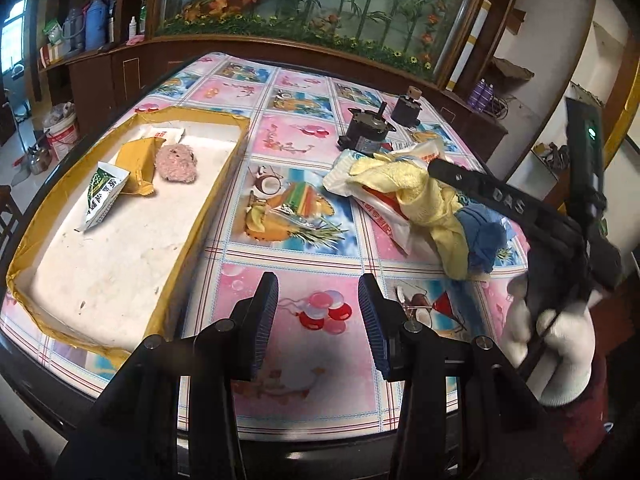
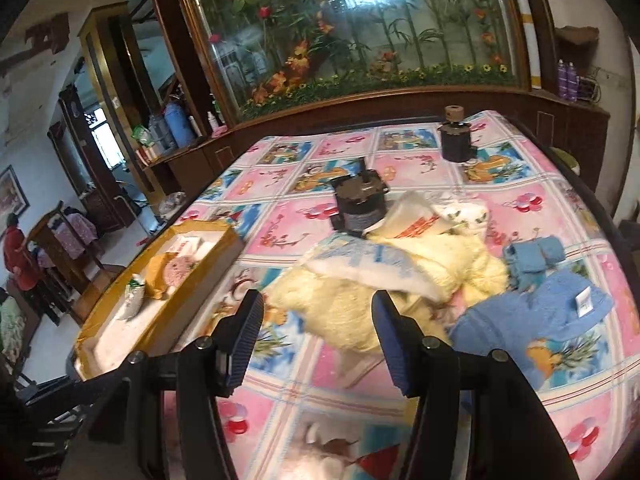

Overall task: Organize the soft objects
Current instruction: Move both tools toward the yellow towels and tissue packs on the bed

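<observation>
Evidently both empty grippers, the left gripper (image 1: 318, 320) and right gripper (image 2: 318, 340), stood open, the latter facing the yellow towel (image 2: 340, 304), since softer items already lay in the tray (image 1: 192, 236).

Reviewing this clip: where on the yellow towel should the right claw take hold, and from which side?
Probably the yellow towel at its raised near fold, from above on the near side: it lies bunched there, clear of the white bag draped across its far part.

Both your wrist cameras look down along their fingers from the table's (image 1: 304, 216) near edge toward its far edge; both share the tray (image 2: 200, 280).
</observation>
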The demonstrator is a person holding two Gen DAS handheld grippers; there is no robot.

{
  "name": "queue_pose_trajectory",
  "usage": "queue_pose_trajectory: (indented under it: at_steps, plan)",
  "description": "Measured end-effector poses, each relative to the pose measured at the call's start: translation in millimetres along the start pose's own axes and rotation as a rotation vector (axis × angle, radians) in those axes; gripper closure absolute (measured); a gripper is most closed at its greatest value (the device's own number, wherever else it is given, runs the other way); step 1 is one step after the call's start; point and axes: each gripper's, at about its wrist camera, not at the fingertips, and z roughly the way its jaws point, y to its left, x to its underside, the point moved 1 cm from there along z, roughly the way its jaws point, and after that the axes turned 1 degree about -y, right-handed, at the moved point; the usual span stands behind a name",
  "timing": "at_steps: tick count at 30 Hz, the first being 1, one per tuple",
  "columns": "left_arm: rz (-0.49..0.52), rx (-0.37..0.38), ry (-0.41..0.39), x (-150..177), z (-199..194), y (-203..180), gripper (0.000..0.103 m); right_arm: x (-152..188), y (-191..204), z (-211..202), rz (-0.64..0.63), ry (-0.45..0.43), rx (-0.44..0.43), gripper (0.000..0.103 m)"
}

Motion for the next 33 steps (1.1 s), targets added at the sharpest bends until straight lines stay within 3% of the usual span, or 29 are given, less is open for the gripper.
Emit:
queue_pose_trajectory:
  at_steps: [1,5,9,12,16,17,22,28,33]
  plan:
    - [0.003,0.000,0.002,0.4,0.7,-2.2,0.062,-10.5,-5.9,9.0,-0.004,0.013,0.068,0.047]
    - [0.007,-0.006,0.010,0.5,2.5,-4.0,0.062,-26.9,-34.6,50.3,0.054,0.107,0.150,0.046]
    - [-0.011,-0.019,0.006,-2.9,4.0,1.7,0.062,-16.0,-36.9,67.1,0.054,0.152,0.043,0.045]
    - [0.000,-0.010,0.018,-4.4,10.4,1.4,0.062,-6.7,-22.7,61.5,-0.002,0.186,-0.135,0.045]
    - [0.030,-0.011,0.048,-7.7,25.2,0.1,0.062,9.1,-18.3,51.4,0.026,0.262,-0.557,0.046]
    - [0.035,-0.013,0.053,-9.0,28.6,-0.5,0.062,8.4,-23.4,48.5,0.047,0.246,-0.575,0.046]
    - [0.076,-0.007,0.078,-12.9,46.6,-7.8,0.062,-4.6,-63.1,29.3,0.180,0.127,-0.565,0.045]
    - [0.209,0.112,0.104,-3.1,48.5,-32.2,0.062,-1.6,-75.0,28.1,0.246,0.122,-0.550,0.045]
    - [0.262,0.032,0.131,-8.4,58.3,-35.6,0.061,-2.6,-67.7,30.5,0.220,0.123,-0.517,0.045]
